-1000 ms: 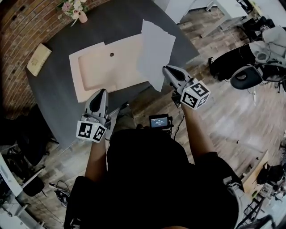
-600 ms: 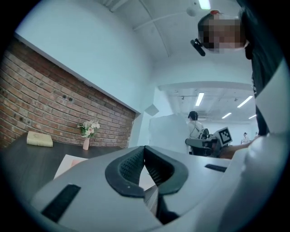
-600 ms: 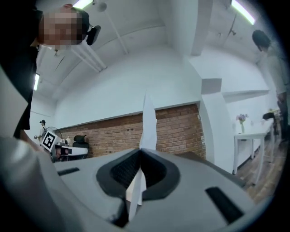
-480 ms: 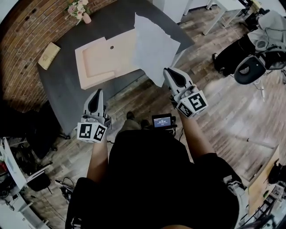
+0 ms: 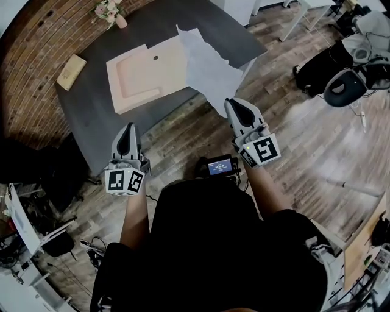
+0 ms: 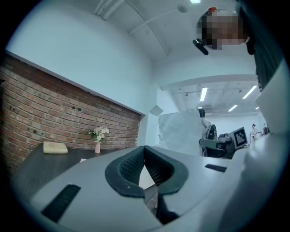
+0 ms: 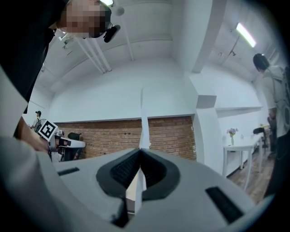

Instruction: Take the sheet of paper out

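The right claw (image 5: 231, 103) is clamped on a corner of the sheet of paper (image 5: 207, 61). In the right gripper view the dark pads meet on the sheet (image 7: 142, 115), which rises from the right claw (image 7: 140, 150) edge-on as a thin white line against a brick wall. Seen from the head view, the sheet spreads away from that claw across the near right edge of the dark desk (image 5: 91, 116), and its far part shows over the right end of a pale beige envelope (image 5: 143, 76) lying flat there (whether paper and envelope touch at that end cannot be told). The left gripper view shows the same sheet (image 6: 179, 131) standing up, rumpled and pale, above the desk surface. The left claw (image 5: 127, 129) is off the near edge of the desk, over the wooden floor (image 5: 292, 128) and well apart from the paper. Its pads are pressed together with nothing between them, as the view along the left claw (image 6: 145, 150) makes plain. At the far side of the desk, by the brick wall, stand a small vase of flowers (image 5: 111, 11) and a tan book (image 5: 71, 63); both also appear in the left gripper view, the vase (image 6: 98, 139) just right of the book (image 6: 55, 147).
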